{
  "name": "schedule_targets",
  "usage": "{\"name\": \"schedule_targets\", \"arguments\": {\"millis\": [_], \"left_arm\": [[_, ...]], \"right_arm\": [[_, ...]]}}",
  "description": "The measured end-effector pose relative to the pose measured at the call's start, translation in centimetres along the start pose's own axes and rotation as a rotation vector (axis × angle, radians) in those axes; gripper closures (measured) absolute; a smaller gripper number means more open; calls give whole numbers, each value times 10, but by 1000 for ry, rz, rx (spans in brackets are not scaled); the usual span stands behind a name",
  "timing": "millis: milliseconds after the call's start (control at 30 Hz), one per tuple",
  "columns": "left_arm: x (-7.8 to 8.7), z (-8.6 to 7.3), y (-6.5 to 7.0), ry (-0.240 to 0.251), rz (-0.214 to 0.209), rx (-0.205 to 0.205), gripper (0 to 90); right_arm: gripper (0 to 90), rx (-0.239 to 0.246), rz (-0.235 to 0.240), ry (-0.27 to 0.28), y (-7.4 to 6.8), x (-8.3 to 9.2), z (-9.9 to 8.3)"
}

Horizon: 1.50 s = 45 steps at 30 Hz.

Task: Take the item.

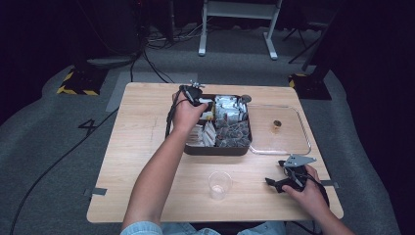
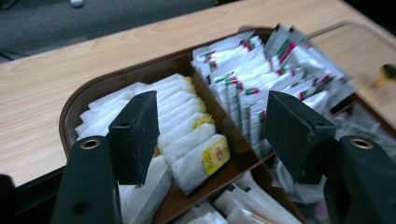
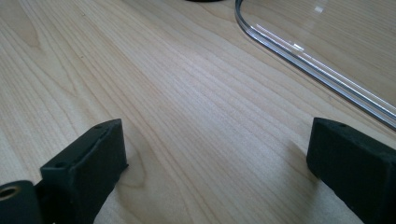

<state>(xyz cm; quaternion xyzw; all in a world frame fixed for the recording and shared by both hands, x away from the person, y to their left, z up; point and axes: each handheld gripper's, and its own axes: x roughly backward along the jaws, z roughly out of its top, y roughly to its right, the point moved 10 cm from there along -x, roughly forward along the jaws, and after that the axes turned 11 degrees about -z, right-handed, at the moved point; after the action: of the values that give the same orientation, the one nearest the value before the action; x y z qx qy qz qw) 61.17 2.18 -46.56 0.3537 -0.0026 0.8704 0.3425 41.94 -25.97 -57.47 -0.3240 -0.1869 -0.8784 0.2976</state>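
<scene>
The left gripper (image 2: 210, 140) is hovering with jaws wide and empty over the brown organiser tray (image 1: 218, 150) near the counter's far edge. The white tea bags (image 2: 187, 140) are standing in its left compartment; likely light, soft and crushable, best pinched across one packet's upper edge. The right gripper (image 3: 215, 163) is resting open on the counter near its front right corner.

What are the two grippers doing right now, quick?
Left gripper: open, holding nothing, over the white tea bags in the brown compartment tray.
Right gripper: open, empty, over the light wooden table.
</scene>
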Motion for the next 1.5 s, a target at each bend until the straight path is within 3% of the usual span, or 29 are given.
{"name": "schedule_targets", "arguments": {"millis": [300, 600, 1167, 1367, 1500], "left_arm": [[-30, -13, -1, -95, 8, -6, 363], [-45, -25, 0, -165, -4, 8, 443], [-55, -37, -10, -245, -4, 16, 482], [-55, -42, -8, -287, -8, 10, 641], [-55, -44, -8, -306, 0, 0, 685]], "right_arm": [[48, 1, 0, -1, 0, 0, 0], [53, 2, 2, 0, 0, 0, 0], [89, 9, 12, 13, -1, 1, 1], [89, 10, 12, 13, -1, 1, 1], [89, 9, 12, 13, -1, 1, 1]]}}
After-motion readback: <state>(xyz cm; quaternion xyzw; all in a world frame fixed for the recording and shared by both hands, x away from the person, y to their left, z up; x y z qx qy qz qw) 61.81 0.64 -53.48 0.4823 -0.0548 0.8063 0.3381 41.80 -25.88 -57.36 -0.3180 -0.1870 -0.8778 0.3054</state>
